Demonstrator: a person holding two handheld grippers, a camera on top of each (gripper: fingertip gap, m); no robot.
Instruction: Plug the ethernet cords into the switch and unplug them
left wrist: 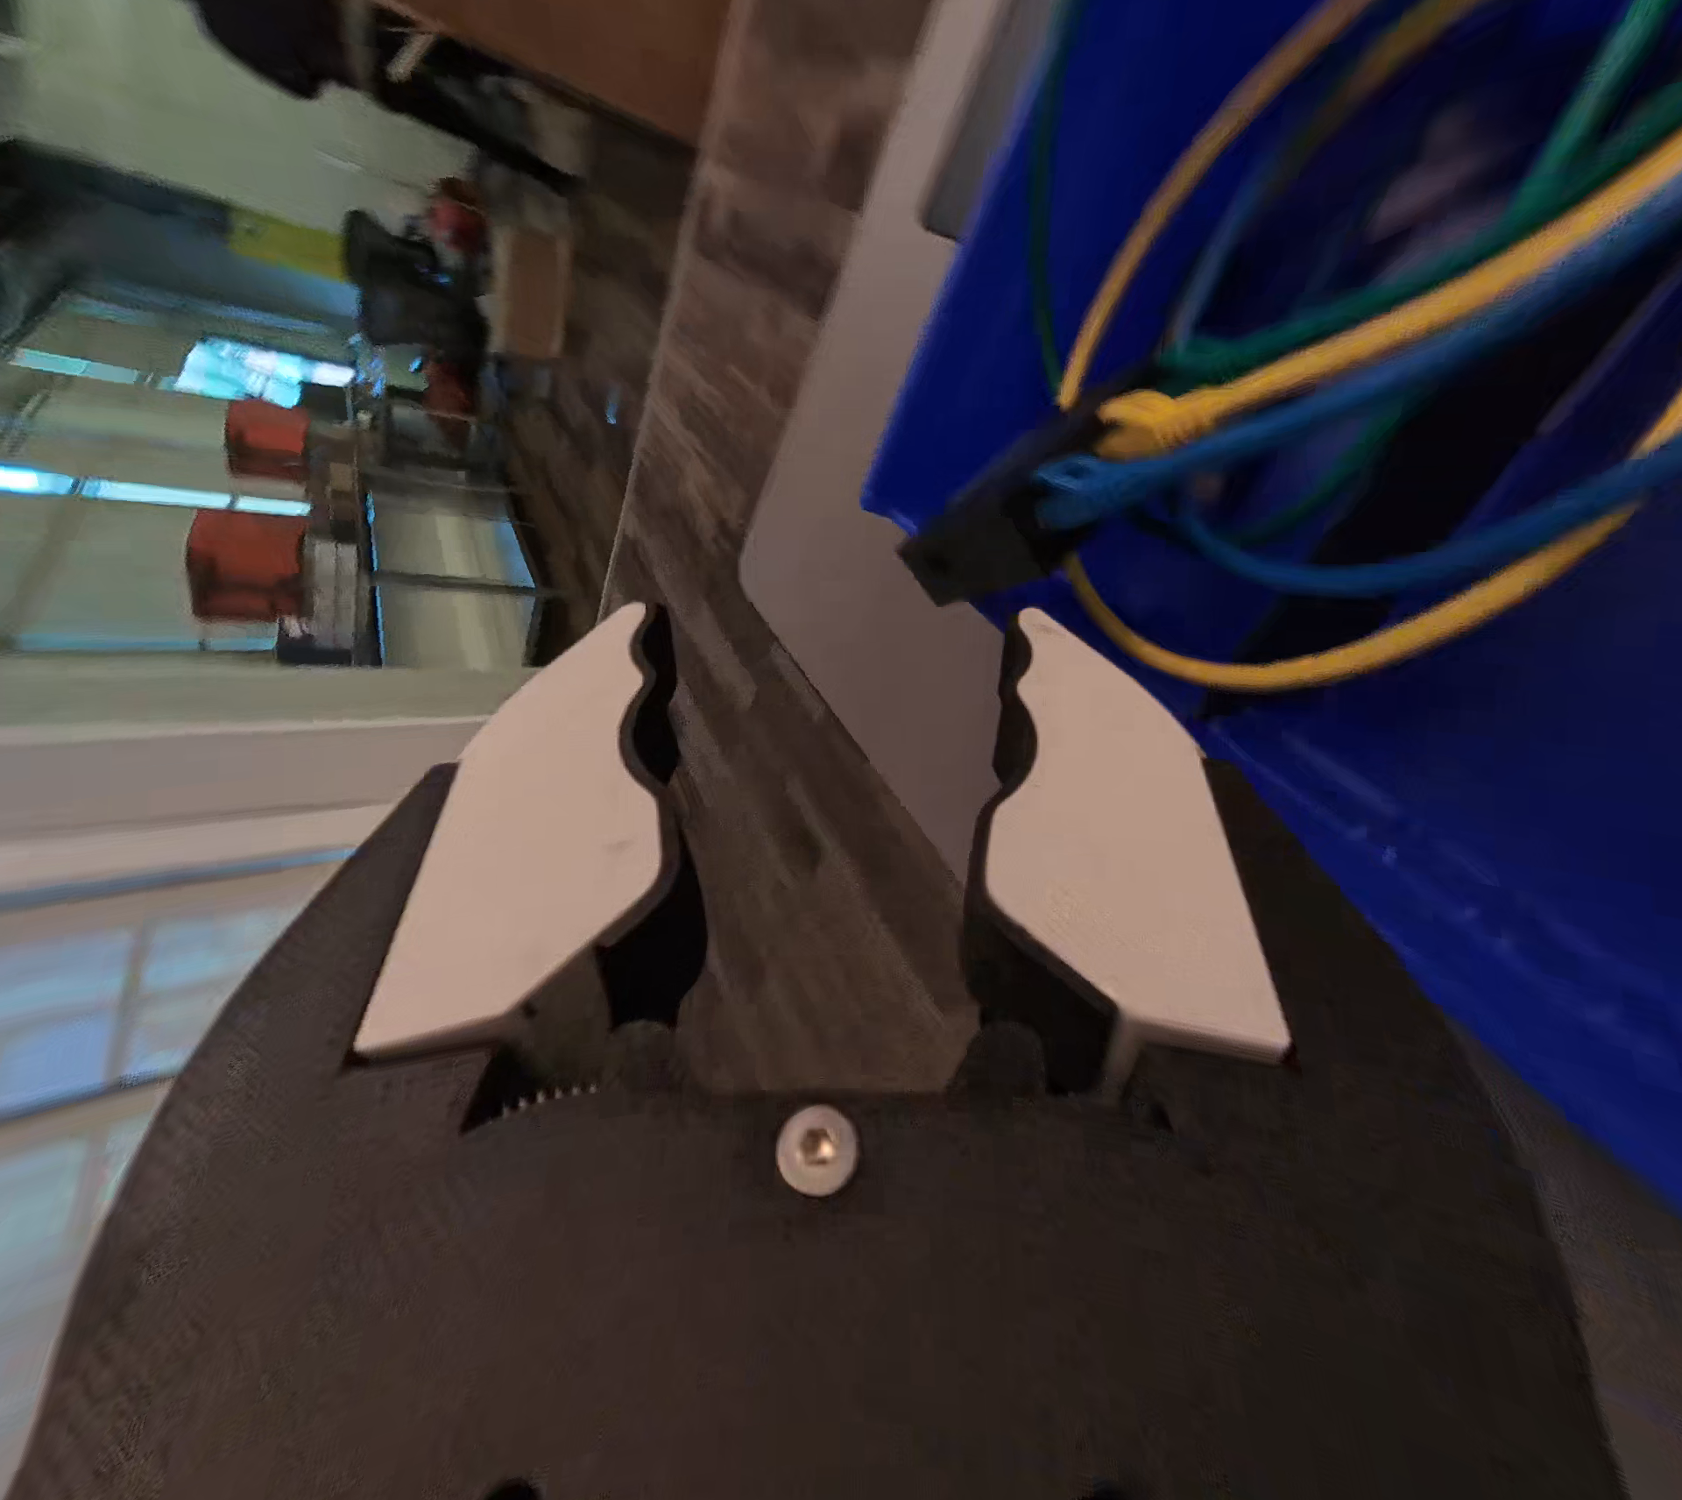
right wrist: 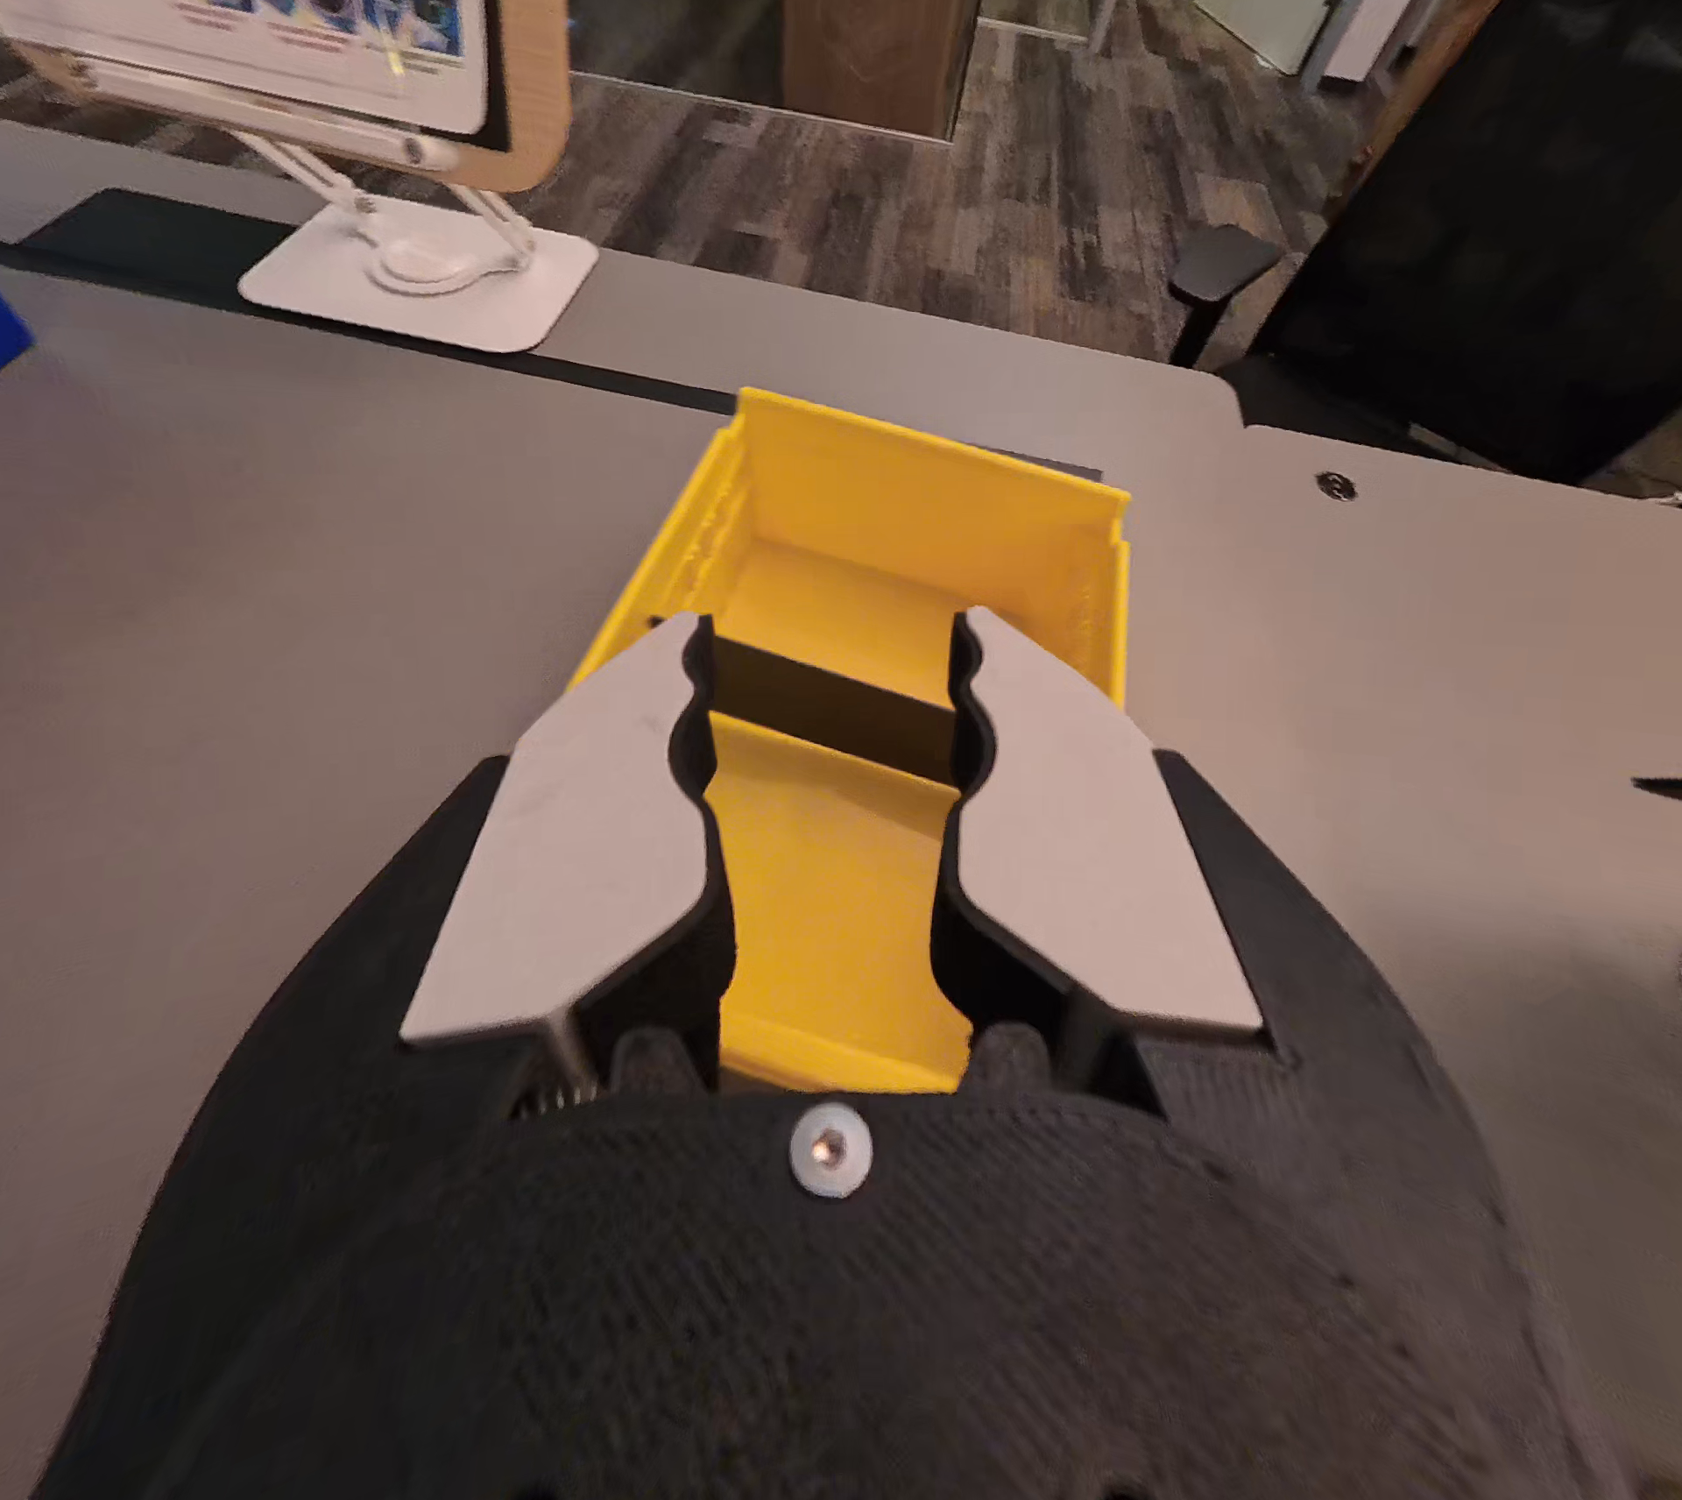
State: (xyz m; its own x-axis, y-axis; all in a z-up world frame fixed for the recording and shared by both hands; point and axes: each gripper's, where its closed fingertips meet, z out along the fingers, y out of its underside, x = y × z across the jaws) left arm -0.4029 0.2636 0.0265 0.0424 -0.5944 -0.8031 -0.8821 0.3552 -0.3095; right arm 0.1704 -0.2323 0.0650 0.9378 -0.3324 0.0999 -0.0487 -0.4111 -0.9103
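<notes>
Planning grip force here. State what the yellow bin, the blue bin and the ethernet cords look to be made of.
Yellow bin: apparently moulded hard plastic, matte, with thin straight walls and uniform colour.
Blue bin: likely similar rigid plastic, slightly glossy; the view is blurred.
Ethernet cords: flexible, seemingly rubbery or vinyl jackets in yellow, blue and green, bending in loose loops; the boots at their ends look moulded from the same soft plastic.

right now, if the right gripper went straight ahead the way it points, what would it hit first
Probably the black divider inside the yellow bin, which sits right between the right gripper's open jaws; depth is hard to judge.
</notes>
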